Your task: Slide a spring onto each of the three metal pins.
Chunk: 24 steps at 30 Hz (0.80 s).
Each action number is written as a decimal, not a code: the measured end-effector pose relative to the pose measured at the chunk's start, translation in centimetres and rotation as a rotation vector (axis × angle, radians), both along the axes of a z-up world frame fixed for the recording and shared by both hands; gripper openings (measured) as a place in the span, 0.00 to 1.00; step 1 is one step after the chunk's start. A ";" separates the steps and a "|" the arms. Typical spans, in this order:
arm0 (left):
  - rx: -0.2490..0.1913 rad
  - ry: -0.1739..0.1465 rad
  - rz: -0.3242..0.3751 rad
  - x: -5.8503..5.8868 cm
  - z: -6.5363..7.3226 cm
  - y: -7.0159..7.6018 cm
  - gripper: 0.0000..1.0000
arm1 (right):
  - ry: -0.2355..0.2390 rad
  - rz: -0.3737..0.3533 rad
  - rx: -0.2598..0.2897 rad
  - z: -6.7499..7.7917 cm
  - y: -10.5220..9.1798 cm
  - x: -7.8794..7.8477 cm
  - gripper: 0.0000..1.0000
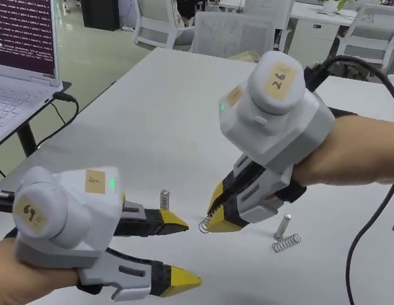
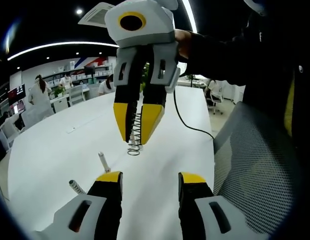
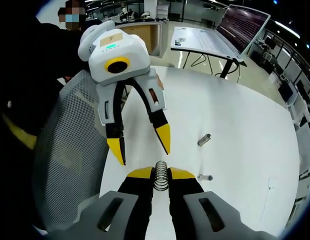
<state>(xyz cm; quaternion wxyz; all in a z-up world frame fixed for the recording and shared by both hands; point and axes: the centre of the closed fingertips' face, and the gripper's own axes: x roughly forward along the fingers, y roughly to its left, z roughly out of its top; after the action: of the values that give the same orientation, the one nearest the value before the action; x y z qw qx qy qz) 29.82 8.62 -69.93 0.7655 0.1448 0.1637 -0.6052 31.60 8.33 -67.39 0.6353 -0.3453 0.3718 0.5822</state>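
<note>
– Well, what does the head view give?
– The left gripper (image 1: 181,249) sits low on the left over the white bench (image 1: 152,114). Its yellow-tipped jaws are spread wide with nothing between them. The right gripper (image 1: 211,219) hangs at the upper right, tips pointing down and left, jaws pinched on a spring (image 1: 204,225) close above the bench.
– And the pins?
– A pin with a spring on it (image 1: 164,199) stands just beyond the left gripper's upper jaw. A bare pin (image 1: 283,225) is to the right of the right gripper, and a loose spring (image 1: 286,243) lies just beside it. A laptop (image 1: 22,44) is at the far left, and a black cable (image 1: 375,210) runs past the person's right arm.
– The left gripper view?
– Its own jaws rise apart at the bottom, empty. The right gripper (image 2: 136,136) faces them from above. The spring (image 2: 134,149) is clamped between its tips and pokes out below them; whether its end touches the bench cannot be told. Left of it a bare pin (image 2: 104,161) stands, and the pin with a spring on it (image 2: 75,186) is beside the left jaw.
– The right gripper view?
– Its jaws are clenched on the spring (image 3: 161,176), which stands upright between the yellow tips. The left gripper (image 3: 141,145) faces it, jaws apart. A small pin (image 3: 204,139) and a second small pin (image 3: 205,177) are off to the right on the bench, too small to tell whether either carries a spring. A mesh chair (image 3: 70,150) is at the left.
</note>
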 end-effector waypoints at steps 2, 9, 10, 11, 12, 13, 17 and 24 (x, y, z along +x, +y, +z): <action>-0.005 0.014 0.008 0.0 -0.1 0.1 0.43 | -0.005 -0.006 -0.002 0.0 -0.2 0.2 0.08; -0.034 0.050 0.039 -0.1 0.1 0.6 0.55 | -0.016 -0.022 -0.019 0.1 -1.0 1.0 0.08; -0.037 0.054 0.043 0.0 0.1 0.6 0.56 | -0.017 -0.023 -0.021 0.1 -1.0 1.1 0.08; -0.037 0.054 0.044 -0.1 0.1 0.7 0.56 | -0.019 -0.024 -0.025 0.1 -1.1 1.2 0.08; -0.036 0.055 0.045 -0.1 0.0 0.8 0.56 | -0.020 -0.024 -0.028 0.1 -1.2 1.2 0.08; -0.038 0.055 0.051 0.0 0.0 0.9 0.57 | -0.022 -0.024 -0.033 0.1 -1.3 1.3 0.09; -0.051 0.055 0.062 0.0 0.1 1.1 0.60 | -0.031 -0.026 -0.044 0.4 -1.6 1.8 0.09; -0.063 0.061 0.084 -0.1 0.1 1.7 0.63 | -0.052 -0.035 -0.072 0.9 -2.2 3.3 0.09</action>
<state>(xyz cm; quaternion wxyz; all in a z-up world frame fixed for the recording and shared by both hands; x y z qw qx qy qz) 29.76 10.32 -69.79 0.7889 0.0952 0.1738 -0.5816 34.91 6.09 -66.52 0.6419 -0.3763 0.3816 0.5483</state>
